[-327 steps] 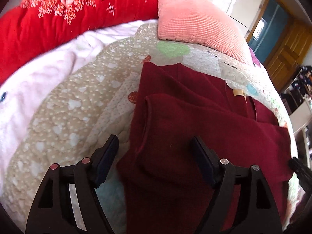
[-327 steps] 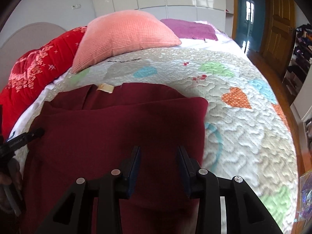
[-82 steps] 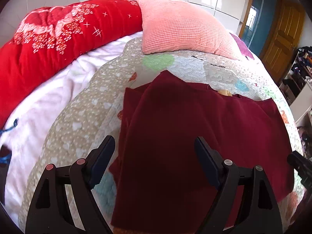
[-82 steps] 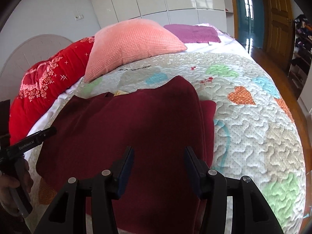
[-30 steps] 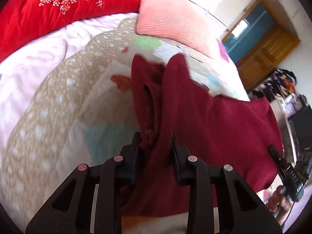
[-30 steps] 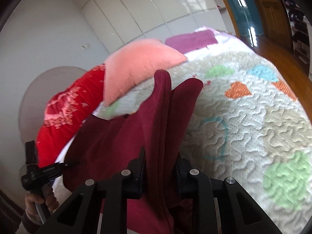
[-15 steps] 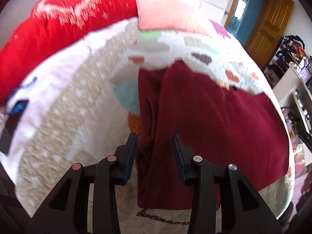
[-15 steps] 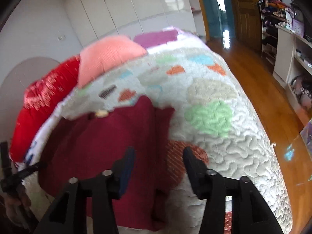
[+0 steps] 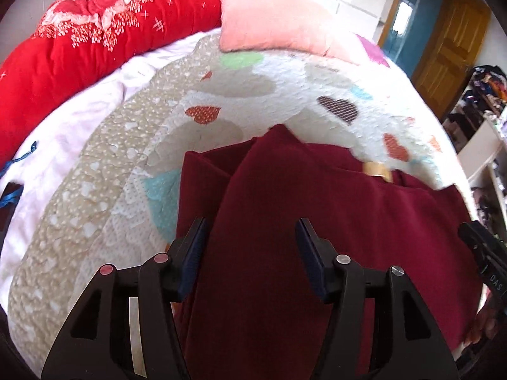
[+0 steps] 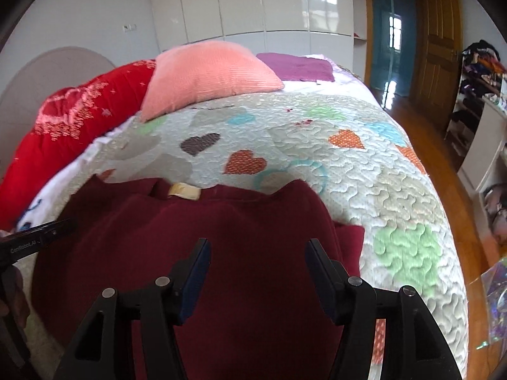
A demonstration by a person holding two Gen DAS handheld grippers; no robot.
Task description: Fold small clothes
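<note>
Folded maroon garment (image 9: 317,237) lying crosswise, collar away, both tongs (image 9: 250,250) (image 10: 256,269) agape

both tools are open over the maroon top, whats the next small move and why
Probably lower both tools to the near edge of the maroon garment and pinch it, to fold it up toward the collar label. Both the left tool and the right tool hover open and hold nothing, and the garment lies on the quilt with both sides already folded in.

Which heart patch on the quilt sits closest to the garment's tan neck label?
The orange polka-dot heart, just beyond the tan neck label of the maroon garment. The dark striped heart lies farther back, leftward.
</note>
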